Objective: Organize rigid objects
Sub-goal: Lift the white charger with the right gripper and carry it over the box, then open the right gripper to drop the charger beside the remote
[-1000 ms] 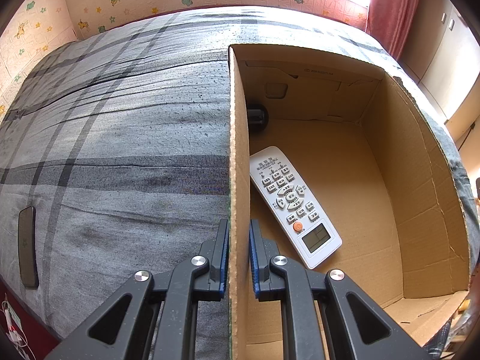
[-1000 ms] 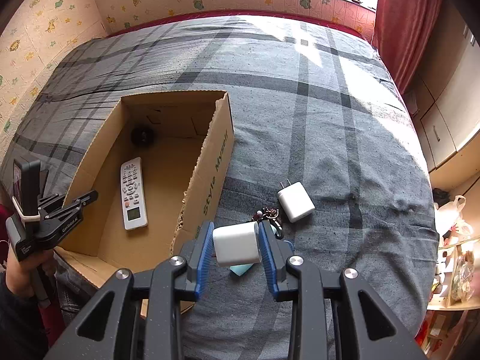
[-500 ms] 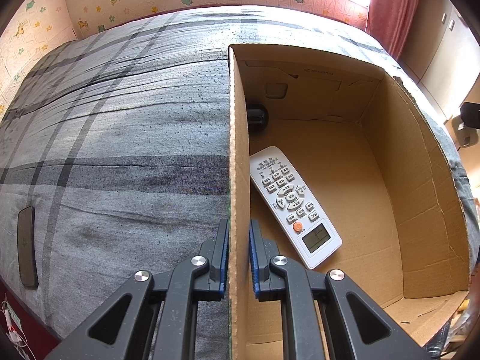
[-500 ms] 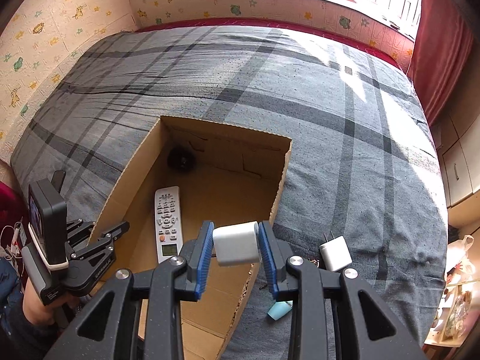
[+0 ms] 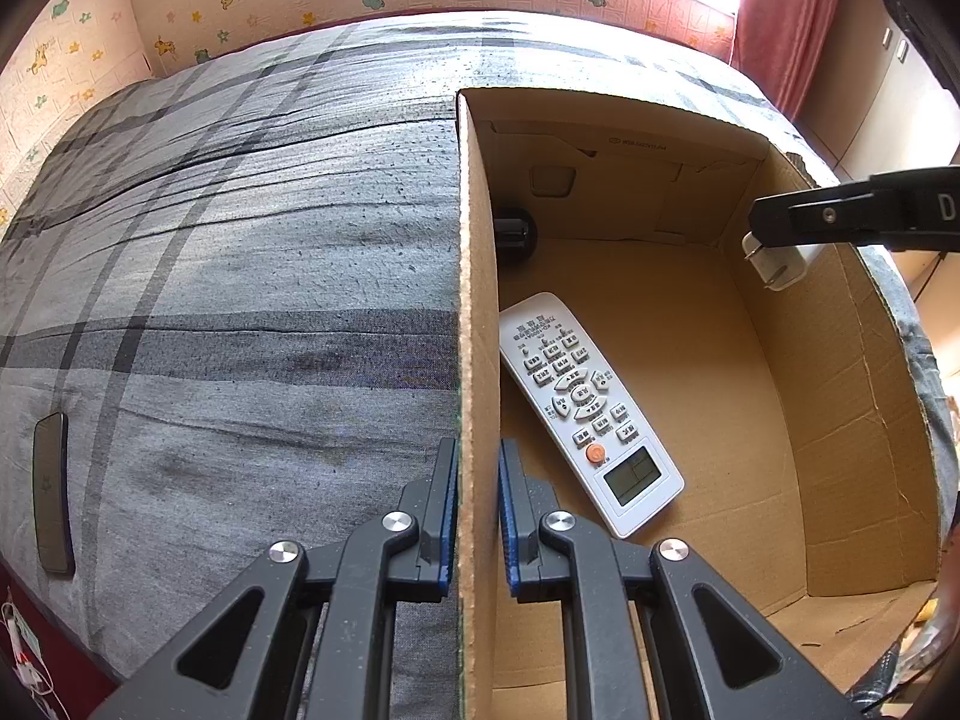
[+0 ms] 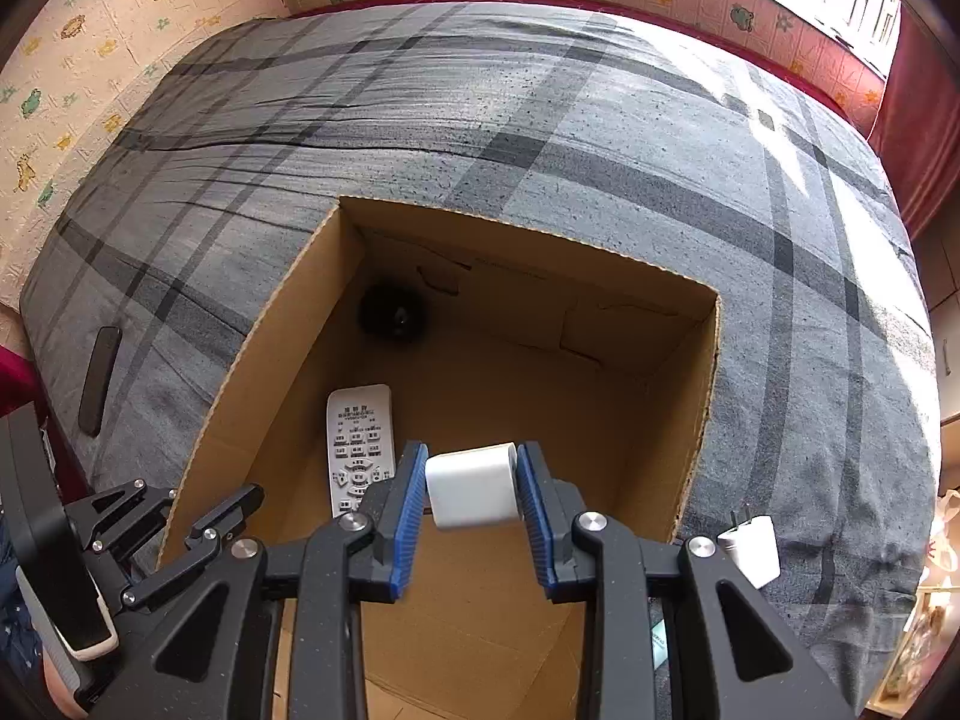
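the cardboard box (image 6: 288,324) sits open-topped on the bed (image 6: 540,120), its four walls standing upright and its rim torn ragged along the right-hand edge. the left gripper (image 5: 478,480) is clamped tight on the box's left wall, one blue pad on each face of the cardboard. inside, most of the floor is bare: the middle and whole right half lie open, with things only along the left wall. the right gripper (image 6: 471,489) hangs over the box's near half, its pads pressed on both sides of a white charger (image 6: 474,486); in the left wrist view that charger shows at about 2 o'clock, above the right wall's rim, clear of the floor below.

count: one white remote (image 5: 591,414) flat on the box floor just beside the left wall, screen end toward 5 o'clock; one black round thing (image 6: 393,313) in the far left corner, too dark to name; two white chargers, one held and a second charger (image 6: 750,549) lying on the bed outside the right wall at about 4 o'clock; one dark flat bar (image 6: 99,381) on the bed at 9 o'clock, well apart from the box. a pale blue scrap (image 6: 659,639) peeks out behind the right gripper's arm.
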